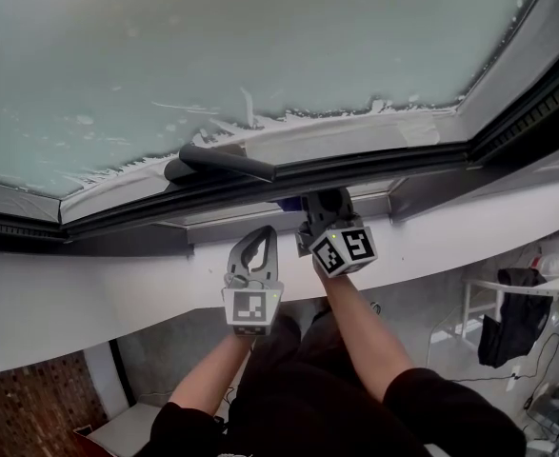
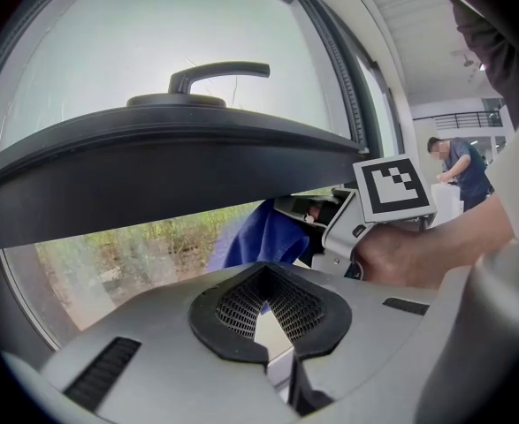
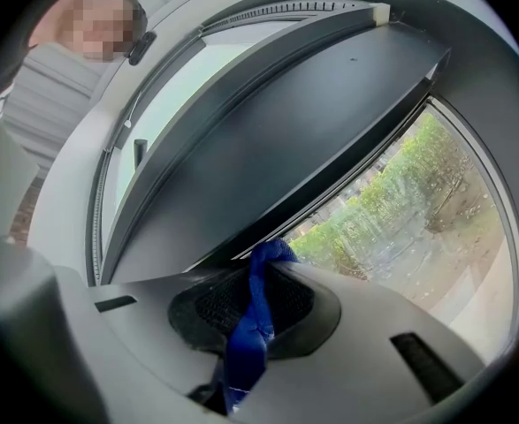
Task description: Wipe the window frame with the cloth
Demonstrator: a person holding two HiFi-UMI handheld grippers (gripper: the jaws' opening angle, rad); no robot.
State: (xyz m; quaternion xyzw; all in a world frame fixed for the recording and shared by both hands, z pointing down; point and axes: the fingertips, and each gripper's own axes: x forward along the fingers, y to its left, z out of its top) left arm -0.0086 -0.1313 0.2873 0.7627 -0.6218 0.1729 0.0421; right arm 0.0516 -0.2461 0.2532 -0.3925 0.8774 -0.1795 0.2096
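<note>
Under the dark lower rail of the window frame (image 1: 384, 167), found right gripper (image 1: 325, 203) clamped on a blue cloth (image 3: 252, 325), the cloth's top edge reaching the rail's underside. Found left gripper (image 1: 263, 241) just beside it on the left, jaws together with nothing between them, held over the white sill (image 1: 89, 293). Noted black handle (image 1: 224, 163) lying along the rail above both grippers. Noted greenery blurred beyond the glass.

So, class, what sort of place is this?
Likely indoors beside a building's window: a dark-framed glass window with a black lever handle, a white sill beneath it, green bushes outside. The right gripper holds a blue cloth.
</note>
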